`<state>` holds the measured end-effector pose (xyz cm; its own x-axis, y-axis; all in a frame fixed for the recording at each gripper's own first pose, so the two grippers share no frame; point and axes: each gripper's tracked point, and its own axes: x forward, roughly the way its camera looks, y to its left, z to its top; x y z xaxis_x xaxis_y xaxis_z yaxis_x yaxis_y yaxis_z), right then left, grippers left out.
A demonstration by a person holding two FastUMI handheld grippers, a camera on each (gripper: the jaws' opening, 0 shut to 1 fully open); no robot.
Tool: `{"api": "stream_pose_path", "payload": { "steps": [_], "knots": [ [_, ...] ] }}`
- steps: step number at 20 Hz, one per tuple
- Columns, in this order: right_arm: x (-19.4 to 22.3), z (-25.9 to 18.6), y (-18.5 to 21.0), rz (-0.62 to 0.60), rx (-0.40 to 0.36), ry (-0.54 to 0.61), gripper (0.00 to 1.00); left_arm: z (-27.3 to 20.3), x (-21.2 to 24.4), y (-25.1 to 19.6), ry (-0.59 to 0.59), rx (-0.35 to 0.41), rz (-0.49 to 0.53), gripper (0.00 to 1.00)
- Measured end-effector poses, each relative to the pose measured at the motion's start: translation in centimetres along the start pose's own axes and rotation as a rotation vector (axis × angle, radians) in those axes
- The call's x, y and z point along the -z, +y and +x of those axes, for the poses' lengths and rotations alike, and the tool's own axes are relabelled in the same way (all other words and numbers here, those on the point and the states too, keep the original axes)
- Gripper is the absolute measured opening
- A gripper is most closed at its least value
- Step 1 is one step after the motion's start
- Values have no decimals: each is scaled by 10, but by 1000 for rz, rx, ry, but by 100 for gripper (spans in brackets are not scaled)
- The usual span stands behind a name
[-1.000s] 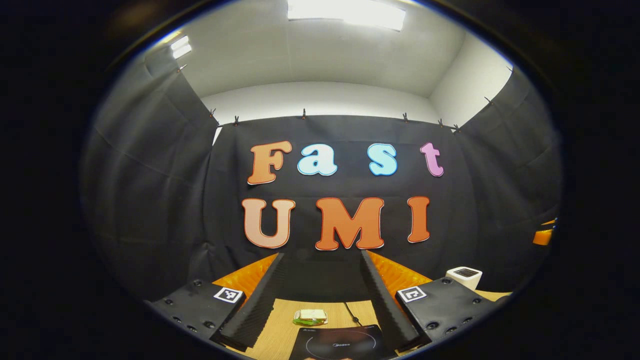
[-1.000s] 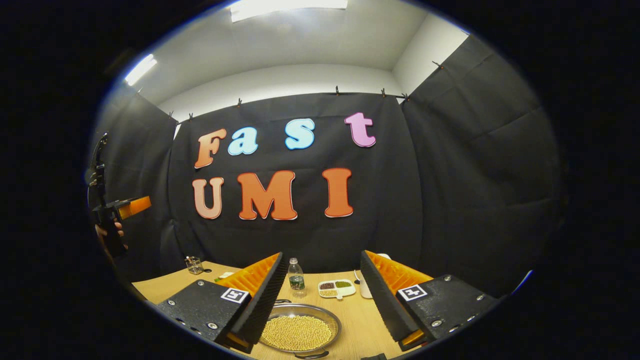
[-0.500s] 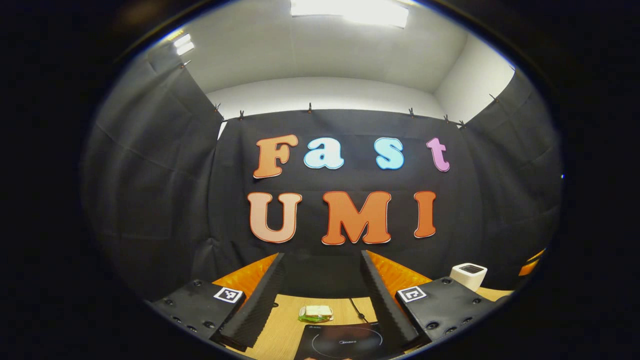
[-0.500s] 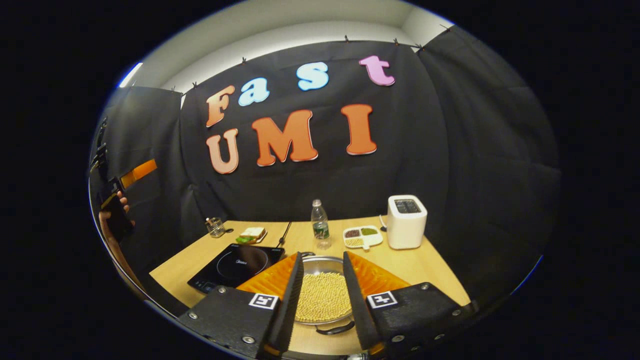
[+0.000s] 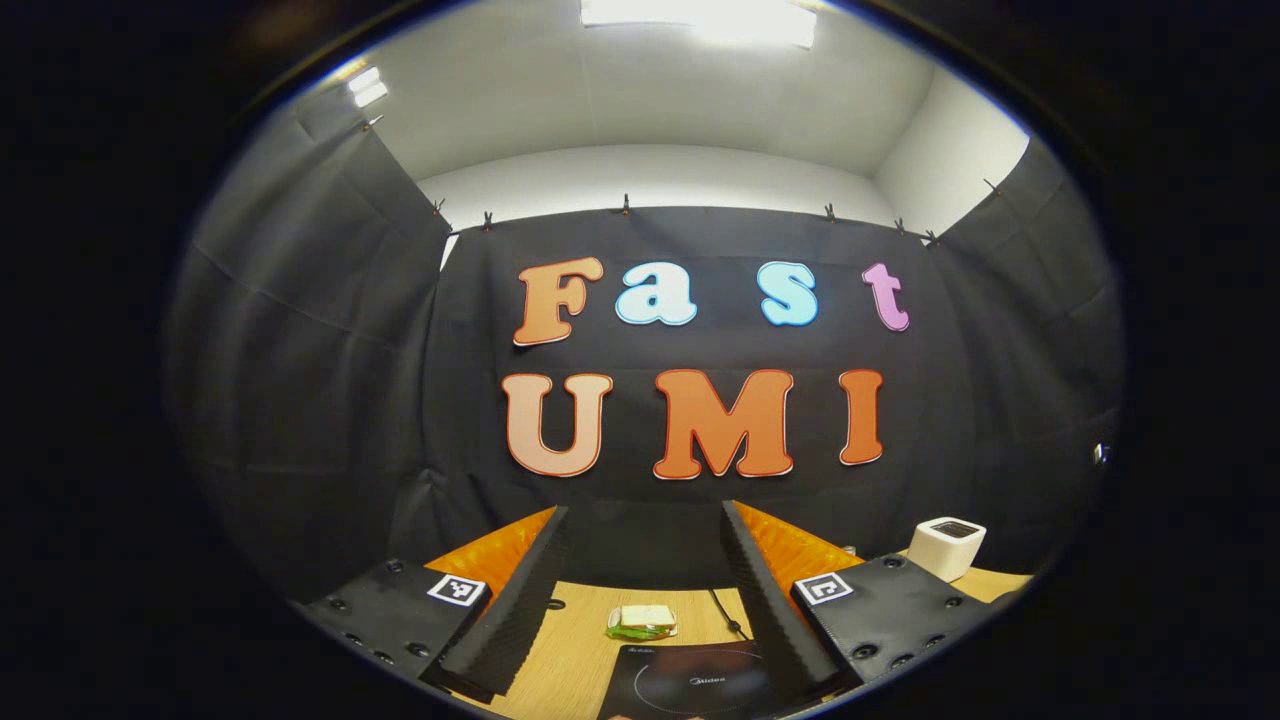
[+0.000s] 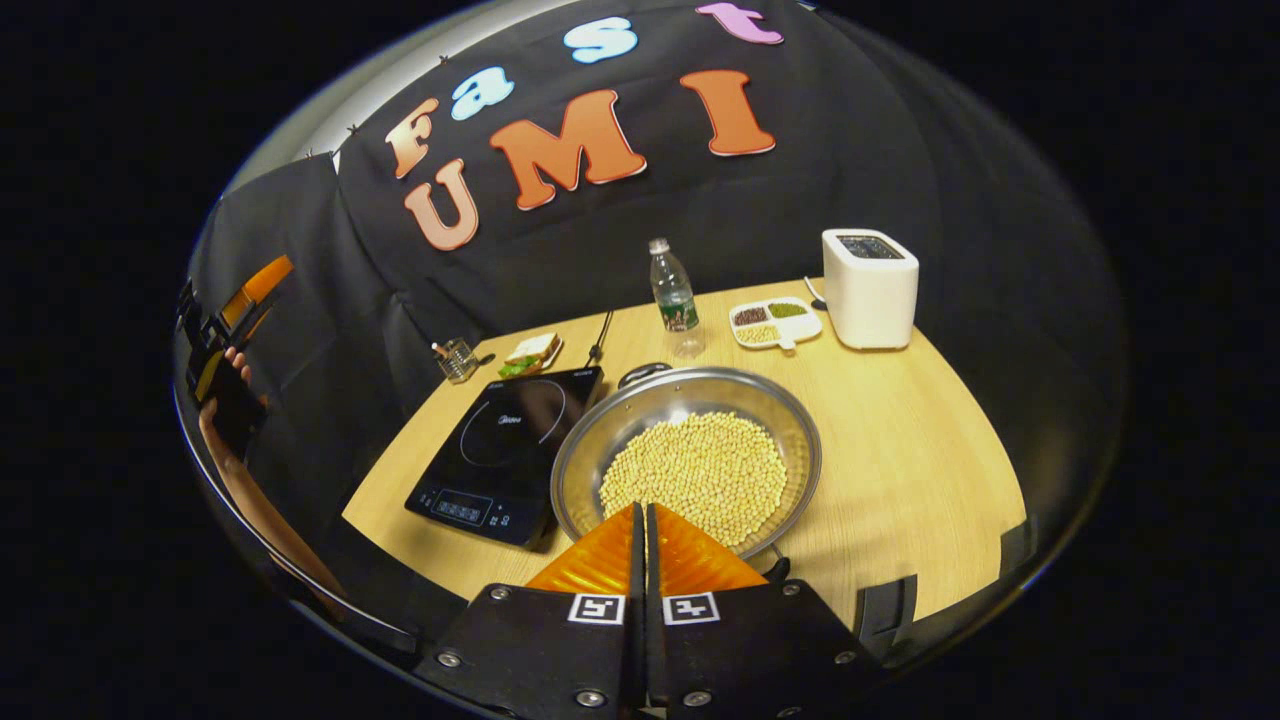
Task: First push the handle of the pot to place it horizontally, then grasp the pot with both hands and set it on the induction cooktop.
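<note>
Shiny steel pot (image 6: 686, 452), full of pale beans; right hand-held gripper (image 6: 641, 512) pressed together, left (image 5: 640, 540) spread.

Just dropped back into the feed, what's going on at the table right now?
A person holds a gripper in each hand. The right gripper is shut, empty, just above the near rim of the pot of beans. The pot sits on the table beside the induction cooktop, not on it. The left gripper is open, held high over the cooktop.

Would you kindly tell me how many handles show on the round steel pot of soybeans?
2: one black handle at the far rim of the round steel pot, one at the near rim, partly hidden beside the right gripper.
</note>
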<state>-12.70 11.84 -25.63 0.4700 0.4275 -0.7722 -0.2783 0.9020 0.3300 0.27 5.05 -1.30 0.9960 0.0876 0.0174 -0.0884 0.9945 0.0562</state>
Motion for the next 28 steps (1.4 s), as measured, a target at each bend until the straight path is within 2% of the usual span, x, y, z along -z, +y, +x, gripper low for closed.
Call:
{"api": "stream_pose_path", "payload": {
  "steps": [7,12,19,22,28],
  "knots": [
    [70,23,12,26,-62,295,0,14,20,-1,46,9,-7,96],
    [99,36,6,24,-53,419,0,22,27,4,65,-2,-2,96],
    [99,59,-10,20,-12,477,0,25,35,5,85,3,-10,96],
    [99,60,-8,60,-35,487,0,27,35,7,88,-1,-8,97],
    [94,64,-18,68,-14,480,0,30,40,-2,91,28,-15,97]
  ]
}}
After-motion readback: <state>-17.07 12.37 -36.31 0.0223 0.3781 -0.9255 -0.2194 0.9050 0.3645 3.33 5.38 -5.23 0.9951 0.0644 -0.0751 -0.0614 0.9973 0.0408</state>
